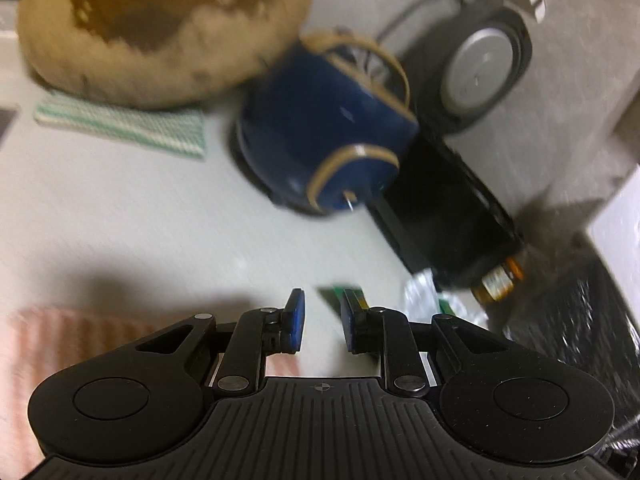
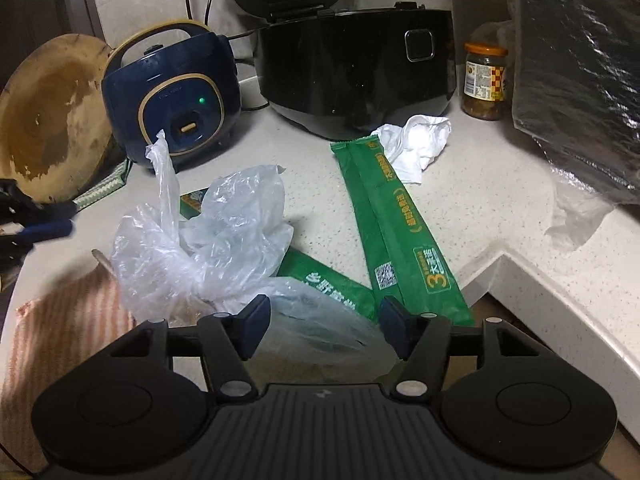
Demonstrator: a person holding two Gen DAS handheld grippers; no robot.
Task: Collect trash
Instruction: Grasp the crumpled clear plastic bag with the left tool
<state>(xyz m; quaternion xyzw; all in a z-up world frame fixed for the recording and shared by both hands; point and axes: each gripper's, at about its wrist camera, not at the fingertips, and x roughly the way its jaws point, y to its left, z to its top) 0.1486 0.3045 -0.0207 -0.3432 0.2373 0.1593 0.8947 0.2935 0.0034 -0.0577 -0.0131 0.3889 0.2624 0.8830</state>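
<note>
A crumpled clear plastic bag lies on the white counter, its near end between and under the spread fingers of my right gripper, which is open; the pads do not press on it. Two green wrappers lie crossed beside it, a long one and a second one partly under the bag. A white crumpled tissue sits behind them. A black trash bag hangs at the right. My left gripper stands narrowly open with nothing between its pads; a green wrapper corner shows just beyond them. The left gripper also appears at the left edge.
A blue rice cooker, a black rice cooker and a jar stand at the back. A round wooden board leans at the left. A pink striped cloth lies near. The counter edge steps in at the right.
</note>
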